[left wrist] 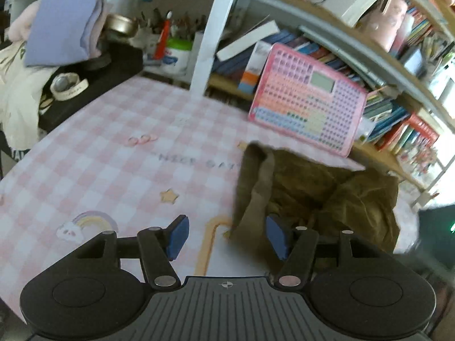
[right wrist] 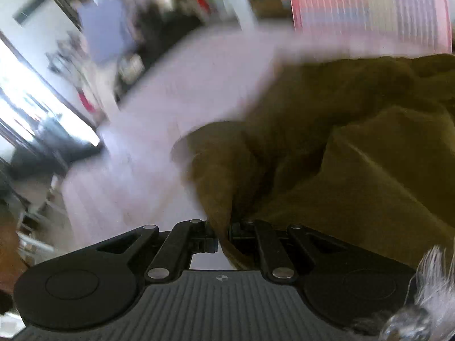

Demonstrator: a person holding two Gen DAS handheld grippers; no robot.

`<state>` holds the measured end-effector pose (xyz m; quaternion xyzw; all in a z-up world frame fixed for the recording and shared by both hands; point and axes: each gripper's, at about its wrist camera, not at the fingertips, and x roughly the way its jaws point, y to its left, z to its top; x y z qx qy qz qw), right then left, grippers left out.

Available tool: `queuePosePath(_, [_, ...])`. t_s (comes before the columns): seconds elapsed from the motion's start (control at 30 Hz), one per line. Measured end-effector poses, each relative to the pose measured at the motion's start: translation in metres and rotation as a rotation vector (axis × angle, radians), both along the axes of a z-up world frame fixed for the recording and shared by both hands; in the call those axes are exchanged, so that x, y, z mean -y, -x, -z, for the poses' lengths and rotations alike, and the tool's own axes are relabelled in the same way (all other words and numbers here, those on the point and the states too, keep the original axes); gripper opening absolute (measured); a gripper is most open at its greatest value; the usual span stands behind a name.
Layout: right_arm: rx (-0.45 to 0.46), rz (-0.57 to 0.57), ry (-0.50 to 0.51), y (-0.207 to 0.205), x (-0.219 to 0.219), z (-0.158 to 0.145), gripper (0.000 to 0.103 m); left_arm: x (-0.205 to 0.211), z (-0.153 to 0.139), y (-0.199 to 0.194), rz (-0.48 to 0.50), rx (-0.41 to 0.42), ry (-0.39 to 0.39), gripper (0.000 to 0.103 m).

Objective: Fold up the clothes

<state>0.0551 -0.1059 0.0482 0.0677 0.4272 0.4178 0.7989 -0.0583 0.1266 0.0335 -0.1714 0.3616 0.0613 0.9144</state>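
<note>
A: Item one, garment (left wrist: 312, 193)?
B: Olive cloth, matt, soft and creased.
A: Table cover (left wrist: 113, 156)?
B: Pink checked sheet, smooth, faint sheen.
A: Left gripper (left wrist: 227, 237)?
B: Black matt plastic, blue pads (left wrist: 178, 236), bright metal pins.
A: Toy board (left wrist: 307, 99)?
B: Pink plastic, slightly glossy.

**Around my work surface**

I see a pink checked table cover (left wrist: 119, 147) printed with a rainbow (left wrist: 91, 221) and a star (left wrist: 169, 196). A pink keyboard toy (left wrist: 307, 99) leans against crowded bookshelves (left wrist: 398, 56). Folded lilac fabric (left wrist: 62, 22) sits at the far left, near a tape roll (left wrist: 66, 85) and a white pen cup (left wrist: 176, 54).
</note>
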Motion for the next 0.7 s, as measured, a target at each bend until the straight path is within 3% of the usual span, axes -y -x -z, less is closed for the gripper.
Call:
queuePosePath(0.13, [-0.175, -0.030, 0.120, 0.012, -0.026, 0.062, 0.011, 0.001, 0.003, -0.003, 0.002, -0.018, -0.003, 0.061])
queuePosePath(0.43, [-0.147, -0.017, 0.132, 0.031, -0.022, 0.066, 0.011, 0.009, 0.003, -0.016, 0.024, -0.020, -0.029, 0.061])
queuePosePath(0.47, [-0.141, -0.020, 0.133, 0.033, -0.022, 0.065, 0.013, 0.010, 0.003, -0.017, 0.027, -0.020, -0.032, 0.061])
queuePosePath(0.6, [-0.120, -0.047, 0.119, 0.038, -0.019, 0.058, 0.038, 0.012, 0.008, -0.022, 0.023, -0.030, -0.045, 0.062])
queuePosePath(0.7, [-0.107, -0.050, 0.110, 0.040, -0.014, 0.054, 0.042, 0.010, 0.011, -0.027, 0.012, -0.036, -0.047, 0.062])
